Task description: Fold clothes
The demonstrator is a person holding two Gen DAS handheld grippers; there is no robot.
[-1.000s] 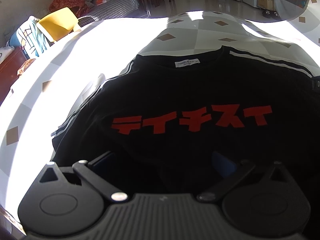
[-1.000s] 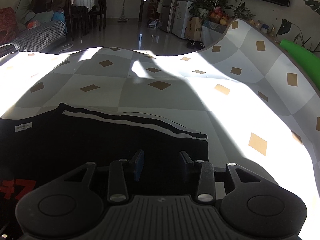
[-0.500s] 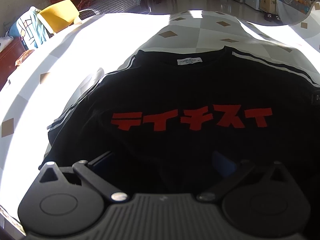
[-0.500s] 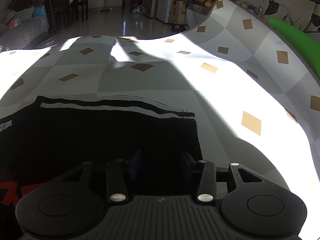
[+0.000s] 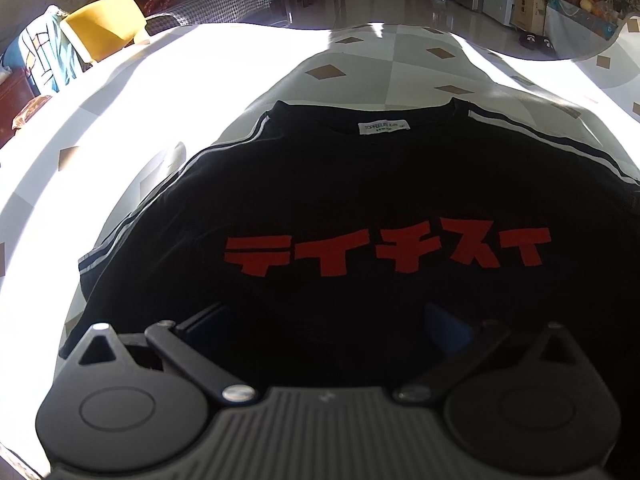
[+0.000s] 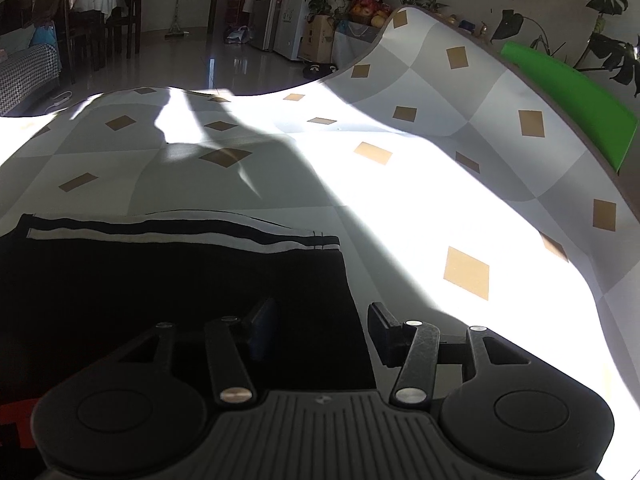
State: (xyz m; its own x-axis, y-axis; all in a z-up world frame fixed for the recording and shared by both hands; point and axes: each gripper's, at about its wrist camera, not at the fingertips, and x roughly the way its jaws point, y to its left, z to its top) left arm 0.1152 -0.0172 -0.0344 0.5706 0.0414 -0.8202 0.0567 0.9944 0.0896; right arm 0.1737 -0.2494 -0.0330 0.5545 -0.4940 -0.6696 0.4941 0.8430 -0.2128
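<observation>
Left wrist view: the table [image 5: 120, 92] fills the frame, a black shirt [image 5: 360, 200] flat across its middle. The left gripper [image 5: 326, 326] stands wide over the shirt, holding nothing. Low in the right view, the right gripper [image 6: 324, 326] is opening astride the sleeve edge [image 6: 344, 280].

Hard sunlight blows out the checked table cover [image 5: 152, 92] to glaring white while broad, sharp-edged shadows swallow the black shirt [image 5: 360, 184], and fisheye distortion bends both views' edges.
</observation>
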